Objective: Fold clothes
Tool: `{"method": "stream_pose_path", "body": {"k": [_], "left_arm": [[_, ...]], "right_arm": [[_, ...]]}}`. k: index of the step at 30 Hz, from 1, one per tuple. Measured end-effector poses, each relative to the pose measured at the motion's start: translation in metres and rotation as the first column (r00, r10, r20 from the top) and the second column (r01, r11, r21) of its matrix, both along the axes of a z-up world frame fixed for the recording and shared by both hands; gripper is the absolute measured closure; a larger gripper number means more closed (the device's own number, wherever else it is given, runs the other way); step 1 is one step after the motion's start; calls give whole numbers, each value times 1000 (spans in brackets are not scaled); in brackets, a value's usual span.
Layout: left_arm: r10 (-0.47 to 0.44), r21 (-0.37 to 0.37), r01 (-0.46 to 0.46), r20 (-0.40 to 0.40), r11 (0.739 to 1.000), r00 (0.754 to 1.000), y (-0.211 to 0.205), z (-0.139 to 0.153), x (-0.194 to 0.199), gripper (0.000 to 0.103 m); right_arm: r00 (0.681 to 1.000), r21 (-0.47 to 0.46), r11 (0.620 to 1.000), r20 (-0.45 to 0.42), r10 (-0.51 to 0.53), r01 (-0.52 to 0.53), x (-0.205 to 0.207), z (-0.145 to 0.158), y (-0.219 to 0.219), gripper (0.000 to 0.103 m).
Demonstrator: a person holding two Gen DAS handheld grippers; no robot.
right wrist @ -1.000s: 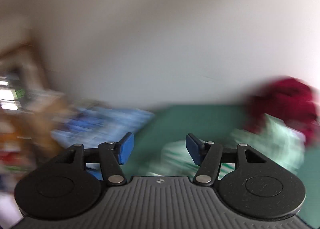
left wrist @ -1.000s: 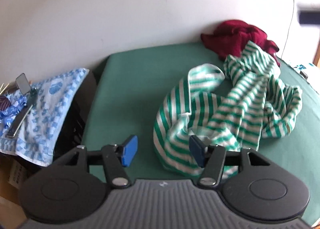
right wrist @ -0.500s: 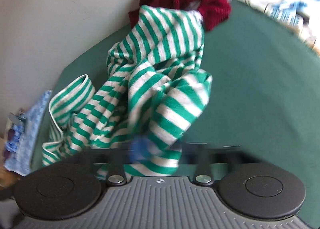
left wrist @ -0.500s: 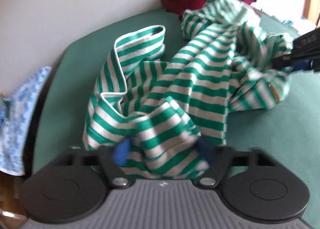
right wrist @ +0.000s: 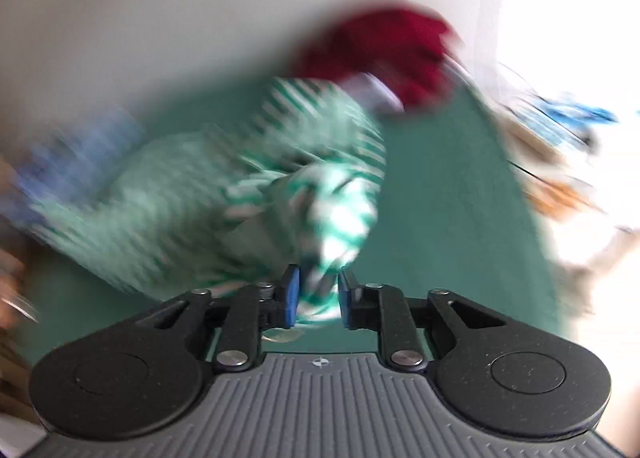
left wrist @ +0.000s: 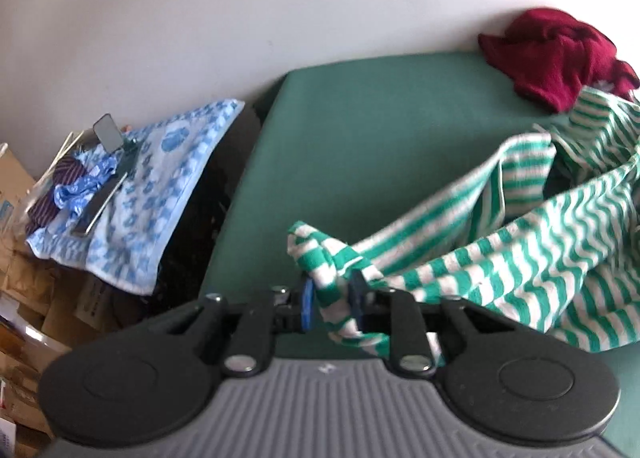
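Left wrist view, left to right. At 9 o'clock a blue patterned towel (left wrist: pixel 160 193) drapes over a dark stand beside the table, with small clutter on top; it looks parked off the work area. The green table (left wrist: pixel 360 129) fills the middle. At 1 o'clock a crumpled red garment (left wrist: pixel 556 53) sits at the far edge against the wall, probably waiting its turn or set aside; cannot tell which.

The left tongs (left wrist: pixel 329 298) are pinching a bunched edge of the striped shirt (left wrist: pixel 520 254), blue pads closed onto the cloth. From the tips the shirt runs out toward 2 o'clock, partly lifted off the table, with the far part touching the red garment. The hold at an edge reads as a stretch-out grip, to open the shirt flat before any fold.

Right wrist view is heavily motion-blurred. The right tongs (right wrist: pixel 318 294) also clamp striped cloth between the pads. The rest of the shirt spreads from the tips toward 10 o'clock, and the red garment is at 1 o'clock.

With both tongs gripping the same shirt at separate points, the shirt hangs between them, not yet flat or folded.
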State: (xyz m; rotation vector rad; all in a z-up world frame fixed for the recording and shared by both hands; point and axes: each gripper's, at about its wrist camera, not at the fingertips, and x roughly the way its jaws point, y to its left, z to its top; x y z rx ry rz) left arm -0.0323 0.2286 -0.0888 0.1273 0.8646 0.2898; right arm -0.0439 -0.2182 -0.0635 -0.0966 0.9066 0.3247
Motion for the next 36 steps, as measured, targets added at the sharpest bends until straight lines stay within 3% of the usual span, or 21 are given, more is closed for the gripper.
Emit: {"method": "stream_pose_path", "body": {"k": [1, 2, 4, 6, 8, 11, 13, 14, 15, 18, 20, 21, 23, 25, 27, 28, 30, 31, 34, 35, 36], "left_arm": [[-16, 4, 16, 1, 1000, 1000, -7, -1, 1, 69], [-32, 7, 32, 2, 999, 999, -14, -1, 2, 68], [-65, 15, 65, 4, 998, 998, -27, -3, 4, 62], [-97, 22, 97, 6, 995, 995, -41, -4, 6, 52], [-129, 30, 129, 8, 991, 992, -54, -5, 8, 37], [-174, 34, 173, 8, 984, 985, -73, -7, 11, 35], [-181, 16, 181, -4, 983, 983, -79, -10, 10, 35], [-184, 12, 184, -11, 983, 983, -81, -12, 9, 35], [-184, 9, 184, -20, 983, 983, -82, -15, 8, 35], [-165, 8, 166, -52, 986, 985, -76, -26, 4, 38], [-149, -16, 149, -58, 989, 987, -66, -28, 0, 38], [-142, -27, 140, -61, 990, 988, -61, -28, -1, 38], [-129, -49, 127, -60, 991, 990, -51, -28, -5, 38], [-134, -62, 132, -20, 989, 991, -38, -16, -10, 35], [-138, -75, 139, 21, 987, 990, -26, -5, -15, 30], [-139, -82, 142, 41, 986, 989, -20, 1, -18, 27], [-142, -95, 150, 81, 984, 987, -7, 12, -23, 26], [-146, -102, 155, 95, 983, 985, -1, 17, -25, 25], [-192, -149, 204, 91, 968, 977, 10, 25, -27, 24], [-215, -170, 228, 90, 959, 972, 8, 25, -26, 24], [-244, -191, 256, 88, 948, 966, 2, 25, -25, 23]], "right_arm": [[999, -72, 997, 26, -39, 41, -1, -5, -2, 79], [996, -69, 995, 63, -65, 70, -1, -4, -4, 76], [990, 56, 993, 97, -105, 100, 5, 5, -7, 66], [994, 238, 970, 82, -69, 48, 21, 8, 1, 41], [998, 342, 939, 35, -57, 42, 50, 2, 21, 36], [986, 466, 874, -143, -81, 139, 108, -32, 49, 41], [945, 437, 861, -298, -134, 260, 142, -62, 63, 47], [933, 435, 855, -332, -138, 281, 152, -71, 70, 57], [927, 438, 849, -347, -144, 296, 161, -76, 75, 89], [969, 517, 826, -205, -137, 226, 160, -41, 84, 90], [997, 595, 800, -41, -62, 75, 140, 1, 85, 90], [999, 638, 770, 32, -1, -20, 124, 21, 81, 90], [977, 686, 696, 178, 120, -211, 90, 58, 73, 90], [920, 660, 641, 281, 274, -393, 49, 78, 68, 90], [862, 615, 608, 298, 410, -502, 9, 80, 69, 87], [838, 588, 608, 264, 478, -533, -9, 72, 72, 86], [785, 524, 636, 109, 610, -567, -37, 44, 84, 82], [776, 495, 658, 54, 628, -567, -45, 34, 87, 81], [876, 430, 782, 46, 481, -452, -32, 28, 80, 81], [903, 408, 817, 47, 428, -408, -27, 26, 78, 78], [927, 385, 849, 48, 373, -362, -23, 24, 75, 67]]}}
